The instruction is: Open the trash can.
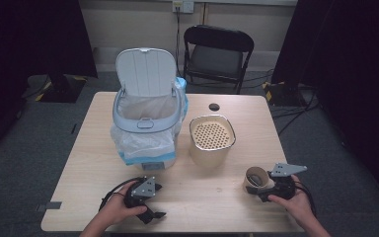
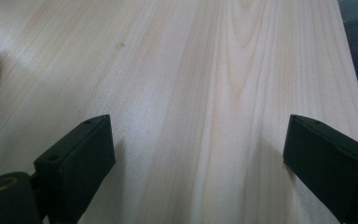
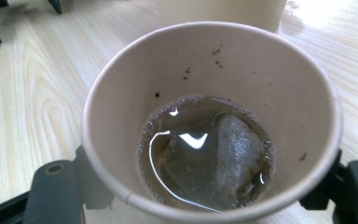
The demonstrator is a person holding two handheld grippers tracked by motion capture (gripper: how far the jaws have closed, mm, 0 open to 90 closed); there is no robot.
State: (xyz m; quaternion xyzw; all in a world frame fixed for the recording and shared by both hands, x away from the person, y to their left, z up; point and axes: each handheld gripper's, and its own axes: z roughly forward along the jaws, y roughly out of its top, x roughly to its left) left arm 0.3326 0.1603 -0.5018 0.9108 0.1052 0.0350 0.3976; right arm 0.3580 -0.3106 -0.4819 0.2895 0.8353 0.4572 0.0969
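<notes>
A paper cup [image 1: 255,177] stands near the table's front right. In the right gripper view the cup [image 3: 270,79] holds a little brownish liquid and a wet tea bag [image 3: 228,154]. My right gripper [image 1: 259,189] has one jaw pressed against each side of the cup, so it is shut on it. At the front left, my left gripper [image 1: 156,201] rests low over bare wood. Its jaws stand wide apart with nothing between them, and the left gripper [image 2: 198,154] is open.
A pale blue bin [image 1: 128,116] with a plastic liner and raised lid [image 1: 147,71] stands at the centre left of the table [image 1: 217,202]. A cream pot with a perforated insert [image 1: 212,134] sits beside it. A black folding chair [image 1: 217,54] is behind the table.
</notes>
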